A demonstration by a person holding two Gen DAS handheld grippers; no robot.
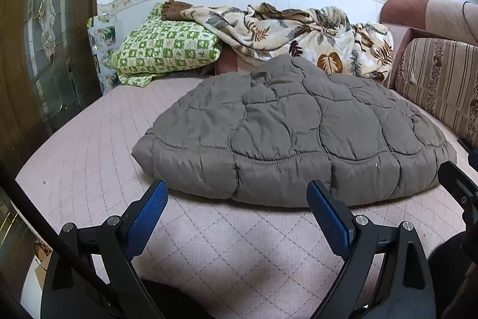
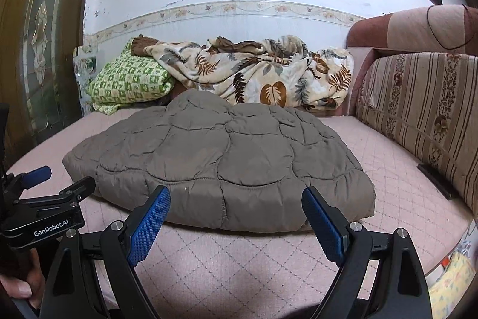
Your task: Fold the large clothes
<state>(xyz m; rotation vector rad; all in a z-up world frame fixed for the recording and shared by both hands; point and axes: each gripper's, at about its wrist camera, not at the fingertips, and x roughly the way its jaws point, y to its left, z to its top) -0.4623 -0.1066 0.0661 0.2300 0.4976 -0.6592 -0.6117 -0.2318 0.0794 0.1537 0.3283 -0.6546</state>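
Two grippers, both spread wide, pinching nothing. Your left gripper [image 1: 237, 193] and right gripper [image 2: 236, 199] hang side by side just in front of gray puffy coat [image 1: 295, 133]. Coat lies folded in middle of pink bed [image 1: 89, 145], long side running left to right, near edge facing you. Left gripper sits nearer coat's left end, right gripper nearer right corner. Right view shows striped cushion [image 2: 418, 109] more fully; left view shows coat's left end.

Black jaws, blue textured pads [image 1: 151, 214], silver screws
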